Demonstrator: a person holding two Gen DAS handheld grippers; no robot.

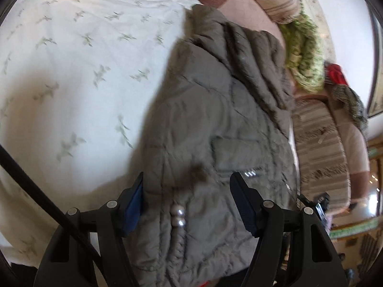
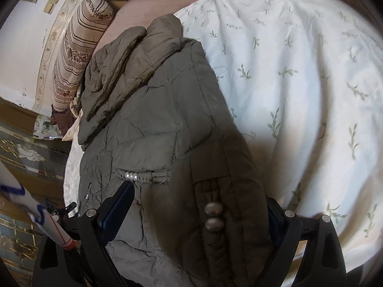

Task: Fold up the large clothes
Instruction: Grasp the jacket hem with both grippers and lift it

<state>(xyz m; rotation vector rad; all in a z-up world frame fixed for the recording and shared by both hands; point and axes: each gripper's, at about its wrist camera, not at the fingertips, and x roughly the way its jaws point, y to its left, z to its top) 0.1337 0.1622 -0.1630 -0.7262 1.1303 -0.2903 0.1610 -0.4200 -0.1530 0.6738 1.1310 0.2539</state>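
An olive-grey quilted jacket (image 1: 215, 119) lies lengthwise on the bed, collar end away from me. My left gripper (image 1: 188, 174) hovers over its near end, open. Both blue pads are bare, and a pearl knot button (image 1: 179, 215) shows on the cloth beyond them. In the right wrist view the same jacket (image 2: 148, 119) fills the middle. My right gripper (image 2: 198, 191) is shut on a thick, shadowed fold of it bearing a dark bead button (image 2: 213, 217). The fold bulges over and hides the right finger. The left finger (image 2: 117, 210) shows.
The jacket rests on a white bedspread (image 2: 299, 71) with green sprigs. A striped bolster (image 2: 74, 55), a green knitted throw (image 1: 304, 47) and a red cloth (image 1: 335, 74) lie along the wall side. A white paper roll (image 2: 36, 210) pokes in at the lower left.
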